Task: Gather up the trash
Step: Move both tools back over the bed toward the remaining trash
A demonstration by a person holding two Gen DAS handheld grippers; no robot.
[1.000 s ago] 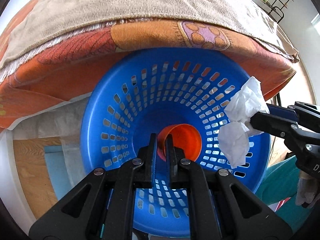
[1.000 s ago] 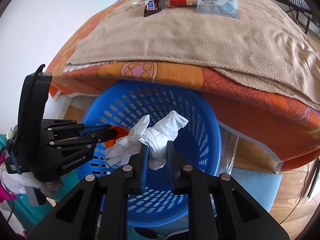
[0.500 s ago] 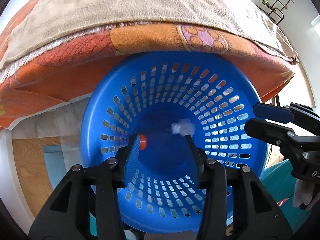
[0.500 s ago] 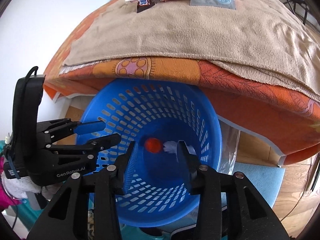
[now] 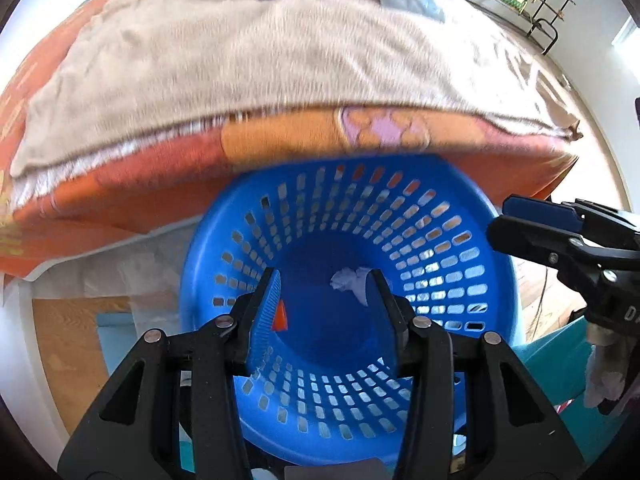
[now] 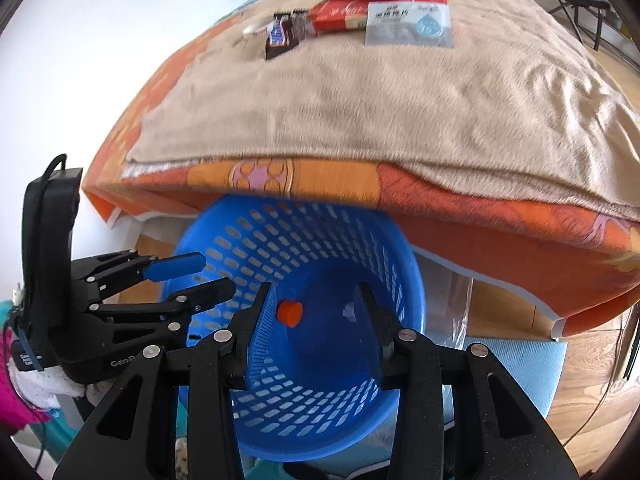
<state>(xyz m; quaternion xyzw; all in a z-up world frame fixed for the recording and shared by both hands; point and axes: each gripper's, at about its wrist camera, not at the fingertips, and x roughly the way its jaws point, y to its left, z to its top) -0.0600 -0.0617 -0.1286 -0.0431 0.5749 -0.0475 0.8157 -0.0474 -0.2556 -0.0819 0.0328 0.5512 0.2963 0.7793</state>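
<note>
Trash is now lying at the bottom of the blue basket (image 6: 304, 240), which is tucked against the edge of the bed (image 6: 360, 120). Going left to right in the right wrist view: the left hand-held gripper (image 6: 200, 276) is seen over the basket's left rim, jaws apart, nothing between them. An orange cap (image 6: 290, 313) is seen on the basket floor, then a crumpled white tissue (image 6: 349, 310) just beside the right finger. The right hand-held gripper (image 6: 316, 300) is held above the basket mouth, jaws parted and empty.

Both sets of jaws have just been opening; a second ago the cap was pinched by the left one and the tissue by the right, and both items have since been dropped in. In the left wrist view the cap (image 5: 280, 316) and tissue (image 5: 352, 282) are confirmed inside, between the left hand-held gripper's (image 5: 324, 292) open fingers.

This drop is judged done. More trash is left on the bed's far side: a chocolate bar wrapper (image 6: 286, 34), a red packet (image 6: 340, 16) and a wipes sachet (image 6: 410, 26). These are likely to be fetched next.
</note>
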